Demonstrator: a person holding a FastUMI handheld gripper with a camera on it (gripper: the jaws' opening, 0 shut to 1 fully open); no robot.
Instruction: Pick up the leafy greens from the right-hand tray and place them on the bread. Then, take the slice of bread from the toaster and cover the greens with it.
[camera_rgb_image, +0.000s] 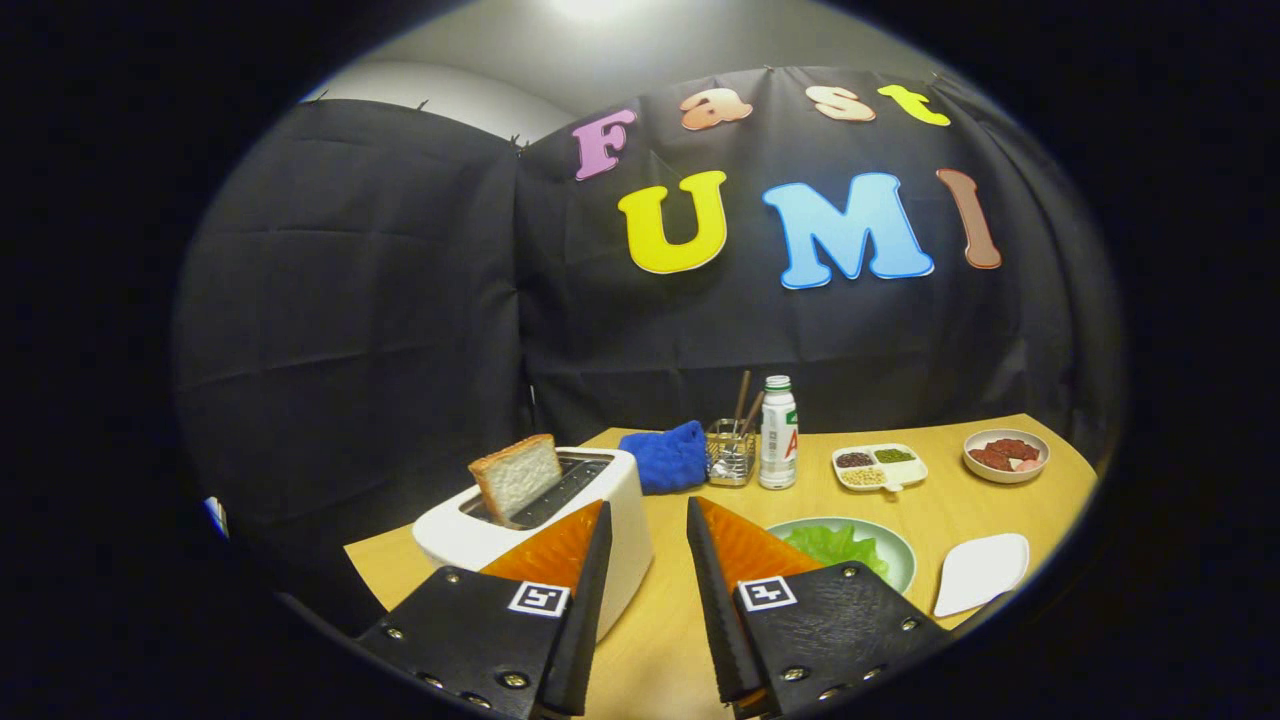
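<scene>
The gripper (648, 510) has its fingers spread apart with nothing between them, above the wooden table (660, 640). Just ahead — a white toaster (470, 535) with a bread slice (516, 477) sticking up from its slot. By the right finger, a green plate (893, 550) holds leafy greens (835, 545). Beyond sit a divided dish (880, 467) of beans and a bowl (1006, 455) with red food.

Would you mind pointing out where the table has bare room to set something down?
Bare wood runs between the toaster and green plate, ahead of the open fingers. Another patch lies between that plate and the divided dish. The back row around the bottle is crowded.
</scene>
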